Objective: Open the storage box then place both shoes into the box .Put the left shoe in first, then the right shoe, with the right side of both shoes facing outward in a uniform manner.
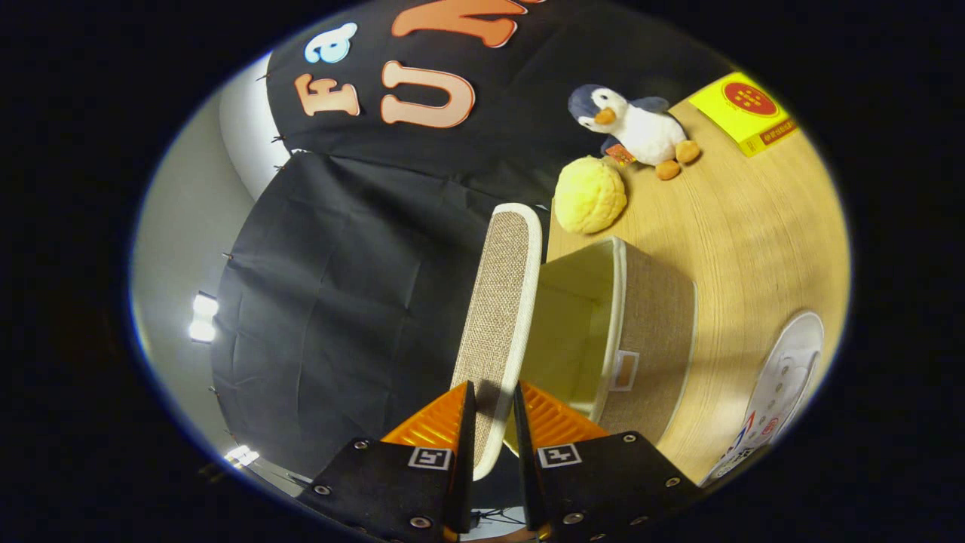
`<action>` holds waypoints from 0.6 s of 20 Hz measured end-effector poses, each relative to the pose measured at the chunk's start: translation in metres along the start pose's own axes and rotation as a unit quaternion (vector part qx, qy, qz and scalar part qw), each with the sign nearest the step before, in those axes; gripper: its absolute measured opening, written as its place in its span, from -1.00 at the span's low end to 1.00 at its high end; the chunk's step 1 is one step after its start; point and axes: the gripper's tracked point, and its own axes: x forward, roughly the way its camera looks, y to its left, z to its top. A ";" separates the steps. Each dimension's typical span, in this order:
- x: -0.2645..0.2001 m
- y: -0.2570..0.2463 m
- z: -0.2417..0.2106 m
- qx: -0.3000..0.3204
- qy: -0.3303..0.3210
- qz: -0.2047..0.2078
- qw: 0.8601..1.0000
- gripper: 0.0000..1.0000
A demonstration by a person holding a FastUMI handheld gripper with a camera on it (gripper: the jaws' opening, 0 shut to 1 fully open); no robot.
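Observation:
The view is rolled on its side, so the wooden table [754, 226] runs up the right. A beige woven storage box [656, 332] stands on it with its pale inside showing. Its lid [501, 317] is swung up and stands on edge beside the box mouth. My gripper [494, 411] is shut on the lid's near edge, one finger on each face. A white shoe [784, 392] with laces lies on the table beyond the box's far side.
A yellow plush ball [589, 194] and a penguin plush toy [633, 128] lie on the table past the box. A yellow book [746, 109] sits at the table's far corner. Black cloth wall hangs behind the lid.

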 end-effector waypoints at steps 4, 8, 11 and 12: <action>0.010 0.031 0.011 -0.023 -0.012 -0.004 1.000 -0.61; 0.028 0.063 0.010 -0.051 -0.009 0.002 0.999 -0.70; 0.054 0.078 0.000 -0.063 0.002 0.003 0.998 -0.70; 0.063 0.083 -0.005 -0.064 0.008 0.005 0.998 -0.69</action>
